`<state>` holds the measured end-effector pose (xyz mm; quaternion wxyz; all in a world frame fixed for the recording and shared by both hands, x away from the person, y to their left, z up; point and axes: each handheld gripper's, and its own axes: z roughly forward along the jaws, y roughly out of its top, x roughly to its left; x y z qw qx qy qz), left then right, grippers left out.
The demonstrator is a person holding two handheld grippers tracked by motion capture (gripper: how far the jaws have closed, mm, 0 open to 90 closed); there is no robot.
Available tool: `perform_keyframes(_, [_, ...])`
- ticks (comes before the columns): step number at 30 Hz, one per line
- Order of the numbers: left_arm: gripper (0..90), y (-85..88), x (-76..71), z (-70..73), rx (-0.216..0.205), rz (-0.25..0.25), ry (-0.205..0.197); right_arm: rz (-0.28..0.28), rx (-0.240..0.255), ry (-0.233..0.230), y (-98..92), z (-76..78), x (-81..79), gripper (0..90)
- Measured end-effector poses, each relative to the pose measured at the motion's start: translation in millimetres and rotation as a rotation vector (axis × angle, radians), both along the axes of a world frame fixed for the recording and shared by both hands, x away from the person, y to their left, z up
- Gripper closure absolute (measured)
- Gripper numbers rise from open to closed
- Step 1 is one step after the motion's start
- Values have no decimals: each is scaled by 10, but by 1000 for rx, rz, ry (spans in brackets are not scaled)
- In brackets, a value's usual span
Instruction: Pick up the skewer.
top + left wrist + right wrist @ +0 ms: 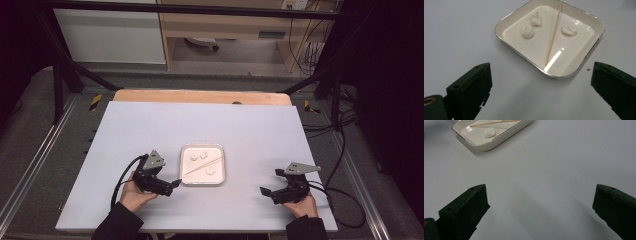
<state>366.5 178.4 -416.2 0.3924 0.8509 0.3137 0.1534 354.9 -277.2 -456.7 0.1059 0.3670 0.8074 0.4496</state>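
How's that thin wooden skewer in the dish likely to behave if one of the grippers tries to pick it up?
The skewer looks thin and straight, so it is probably stiff but easy to snap. Being round and slim, it may roll or slip between wide jaws. It lies slanted across the glossy white dish, one end on the rim, so pushing it would likely make it slide. It is probably very light.

Pale grey table top (150, 125) on a wooden bench, wood strip (200, 96) exposed along the far edge; grey carpet floor (30, 130) all round; metal rails (30, 170) run along the floor past the left and right edges; black frame bar (200, 9) overhead, black struts (60, 65) at the far corners; white cabinet (110, 35) and open wooden shelving (225, 30) behind; cables (345, 125) trail off the far right corner; right side dark.
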Motion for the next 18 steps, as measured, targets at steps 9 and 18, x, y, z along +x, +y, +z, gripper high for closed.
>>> perform_keyframes(9, [51, -211, 113, -8, 16, -1, 9, 2, -4, 0, 3, -5, 2, 7])
perform_keyframes(18, [91, -377, 194, -38, 31, -3, 25, 4, -5, 1, 4, -7, 3, 7])
